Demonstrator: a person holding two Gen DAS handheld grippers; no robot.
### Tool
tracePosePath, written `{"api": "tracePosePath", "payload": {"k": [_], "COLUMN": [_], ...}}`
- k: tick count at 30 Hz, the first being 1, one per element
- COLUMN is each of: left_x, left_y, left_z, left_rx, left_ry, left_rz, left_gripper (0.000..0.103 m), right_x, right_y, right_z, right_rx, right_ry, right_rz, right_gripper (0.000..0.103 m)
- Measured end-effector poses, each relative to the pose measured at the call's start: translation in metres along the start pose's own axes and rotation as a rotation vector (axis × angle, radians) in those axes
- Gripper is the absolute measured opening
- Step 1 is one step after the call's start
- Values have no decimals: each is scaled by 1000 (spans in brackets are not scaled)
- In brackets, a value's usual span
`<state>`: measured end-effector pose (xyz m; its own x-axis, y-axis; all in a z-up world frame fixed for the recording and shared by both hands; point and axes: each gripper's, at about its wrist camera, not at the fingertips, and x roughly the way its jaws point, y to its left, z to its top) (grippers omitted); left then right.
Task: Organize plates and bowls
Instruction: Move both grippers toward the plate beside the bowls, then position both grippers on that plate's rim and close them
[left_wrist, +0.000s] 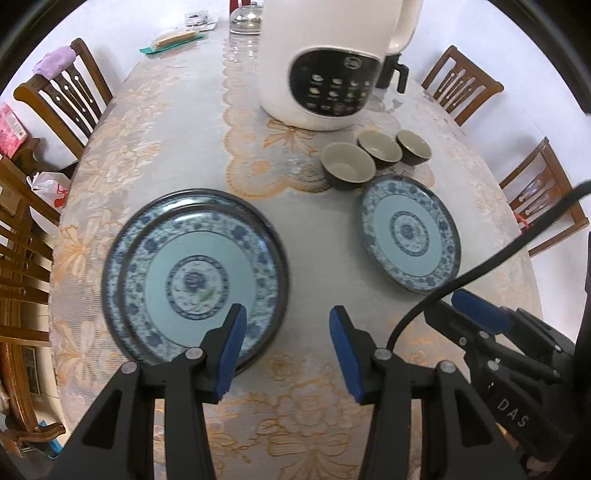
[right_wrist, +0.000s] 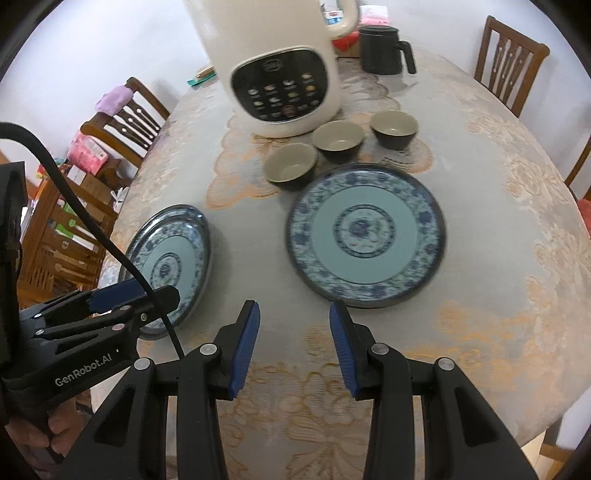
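The left hand-held gripper (left_wrist: 287, 338) hangs above the lace-covered oval tabletop (left_wrist: 317, 236) with its blue-padded jaws parted and nothing between them; its left pad overlaps the near rim of a stack of two round blue-and-white floral ceramic plates (left_wrist: 195, 275), though whether it touches that rim cannot be told. The upper plate of the stack sits slightly off-centre on the lower one, so that a crescent of the lower rim shows at the far left. The right hand-held gripper (right_wrist: 293, 341) is likewise released, its jaws apart over bare tablecloth, just short of the near edge of a single round blue-and-white floral ceramic plate (right_wrist: 365, 236) that lies flat to the right of the stack, well apart from it. Just beyond this single plate stand three small dark bowls with pale olive insides (right_wrist: 341, 138), upright in a slanting row, close together, the nearest one just beside the plate's far rim. Behind the bowls stands a tall cream electric appliance with a black control panel (right_wrist: 280, 92), and farther back a black lidded jug with a handle (right_wrist: 384, 50). Brown wooden chairs (left_wrist: 64, 96) stand around the table. In the right wrist view a person's hand (right_wrist: 37, 432) grips the handle of the left gripper.
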<state>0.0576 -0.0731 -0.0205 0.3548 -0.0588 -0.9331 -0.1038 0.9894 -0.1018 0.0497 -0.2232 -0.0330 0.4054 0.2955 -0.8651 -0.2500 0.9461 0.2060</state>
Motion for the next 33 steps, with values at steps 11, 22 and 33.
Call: {"api": "tracePosePath", "payload": {"k": [11, 22, 33], "left_x": [12, 29, 58], "left_y": [-40, -64, -82], "left_z": [5, 22, 36], "left_rx": [12, -21, -30], "left_ry": [14, 0, 29], "left_rz": [-16, -30, -8], "left_gripper": [49, 49, 49], "right_x": [-7, -1, 23], "right_y": [-49, -89, -111], "right_z": [3, 15, 37], "right_rx": [41, 65, 48], "right_ry": [-6, -3, 29], "right_rz": [-16, -5, 30], "right_gripper": [41, 41, 41]}}
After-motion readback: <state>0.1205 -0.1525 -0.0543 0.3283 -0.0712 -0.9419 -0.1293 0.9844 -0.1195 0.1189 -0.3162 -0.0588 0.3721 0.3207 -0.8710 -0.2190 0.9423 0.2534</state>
